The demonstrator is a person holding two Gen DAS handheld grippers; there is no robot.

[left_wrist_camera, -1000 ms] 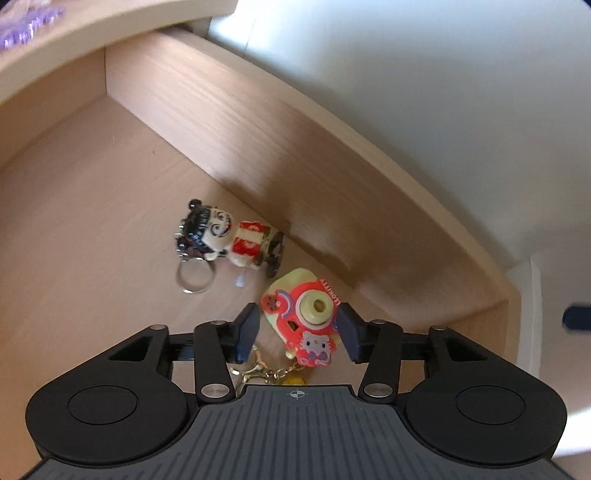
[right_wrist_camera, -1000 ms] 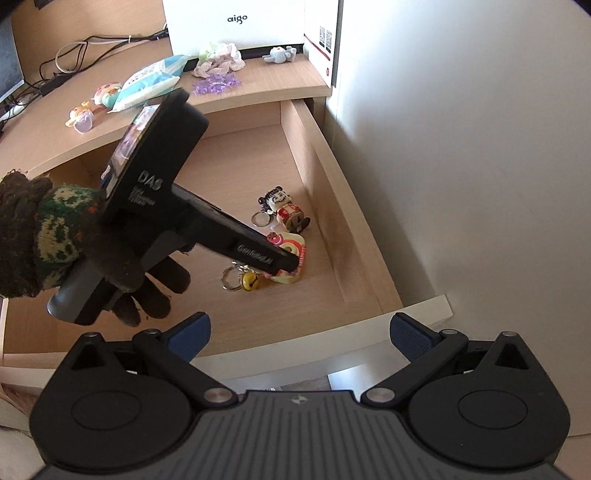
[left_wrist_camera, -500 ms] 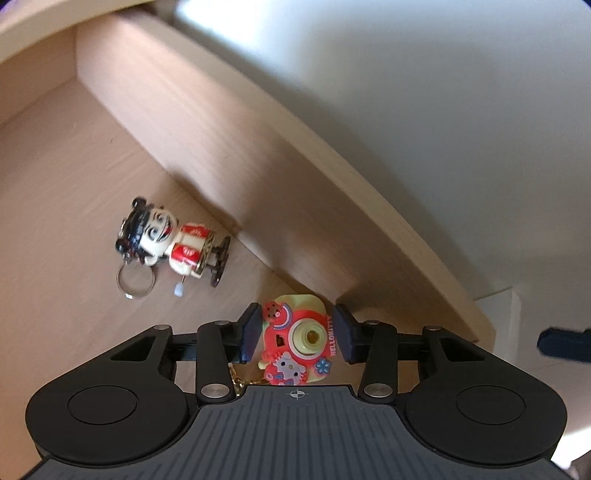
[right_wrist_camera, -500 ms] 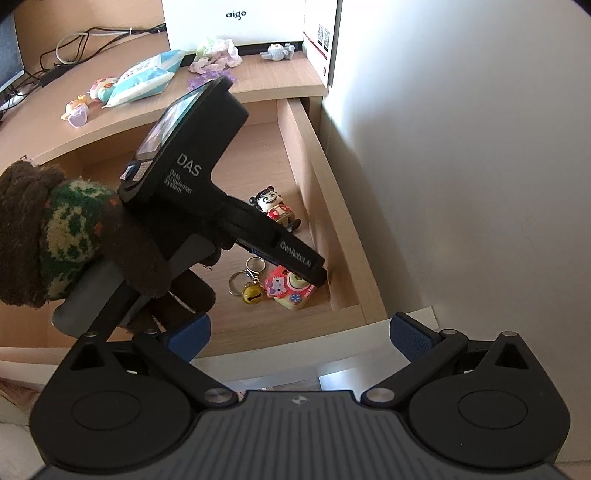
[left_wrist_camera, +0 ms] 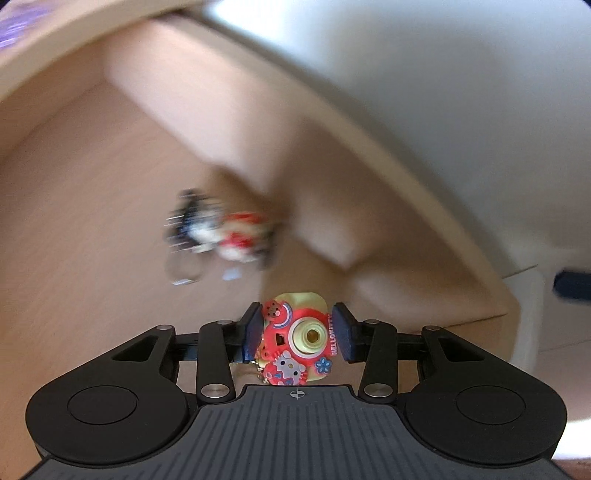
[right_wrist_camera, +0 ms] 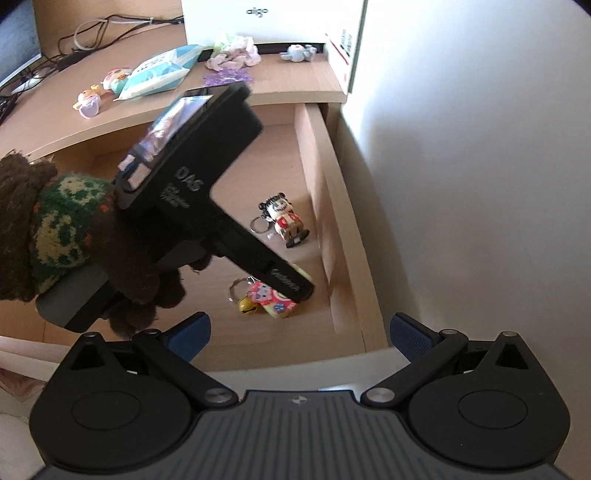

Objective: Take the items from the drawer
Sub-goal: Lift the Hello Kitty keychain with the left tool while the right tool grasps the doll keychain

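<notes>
I see a red and pale yellow camera keychain (left_wrist_camera: 295, 338) with a little blue flower. The doll keychain (right_wrist_camera: 286, 219) has black hair and a red top. The glove (right_wrist_camera: 70, 221) is brown, green and cream.

Drawer (right_wrist_camera: 332, 236): pulled open below the worktop (right_wrist_camera: 288, 83).
Left gripper (right_wrist_camera: 299, 291): reaching down into the drawer, gripped by a gloved hand (right_wrist_camera: 140, 266); tip over the camera keychain (right_wrist_camera: 275, 301) near the drawer's front right corner.
Doll keychain (right_wrist_camera: 286, 219): on the drawer floor, farther back, near the right wall.
Right gripper (right_wrist_camera: 299, 332): spread wide, empty, in front of the drawer.
Worktop: snack packet (right_wrist_camera: 159, 72), small toys, white box (right_wrist_camera: 273, 18).
</notes>
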